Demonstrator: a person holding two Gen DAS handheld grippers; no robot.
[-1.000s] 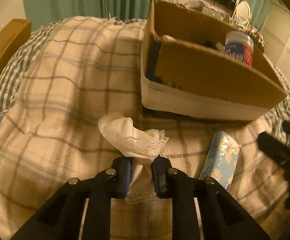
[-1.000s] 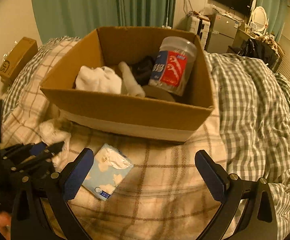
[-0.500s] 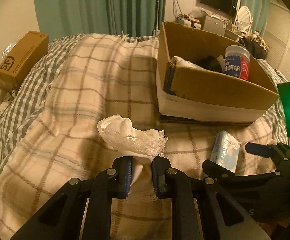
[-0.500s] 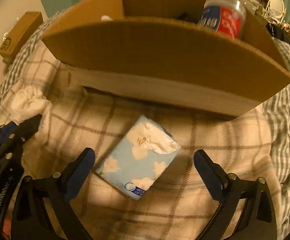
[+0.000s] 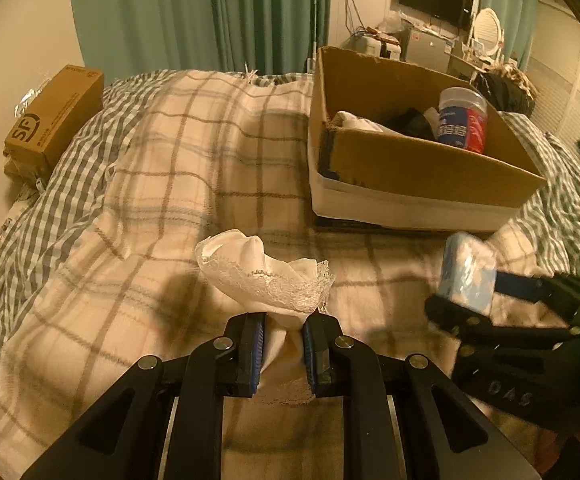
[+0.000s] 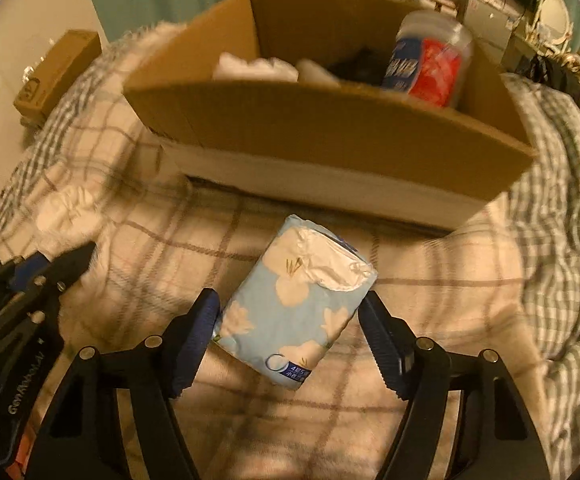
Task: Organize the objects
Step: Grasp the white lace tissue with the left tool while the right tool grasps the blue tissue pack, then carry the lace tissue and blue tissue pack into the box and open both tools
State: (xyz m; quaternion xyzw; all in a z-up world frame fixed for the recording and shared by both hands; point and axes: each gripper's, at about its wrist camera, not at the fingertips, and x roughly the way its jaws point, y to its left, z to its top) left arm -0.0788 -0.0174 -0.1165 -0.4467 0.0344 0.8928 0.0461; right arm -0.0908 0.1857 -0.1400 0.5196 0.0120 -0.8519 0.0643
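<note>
In the left wrist view, the left tool [image 5: 283,344] was clenched on a white lace-trimmed cloth [image 5: 265,276] above the plaid blanket [image 5: 169,184], with the cardboard box [image 5: 418,172] ahead to its right and the right tool beside it. In the right wrist view, the right tool [image 6: 290,328] pinched a blue tissue pack [image 6: 294,308], fingers [image 6: 193,340] against its sides, the box wall [image 6: 330,140] rising directly ahead and holding a plastic jar [image 6: 430,64].
</note>
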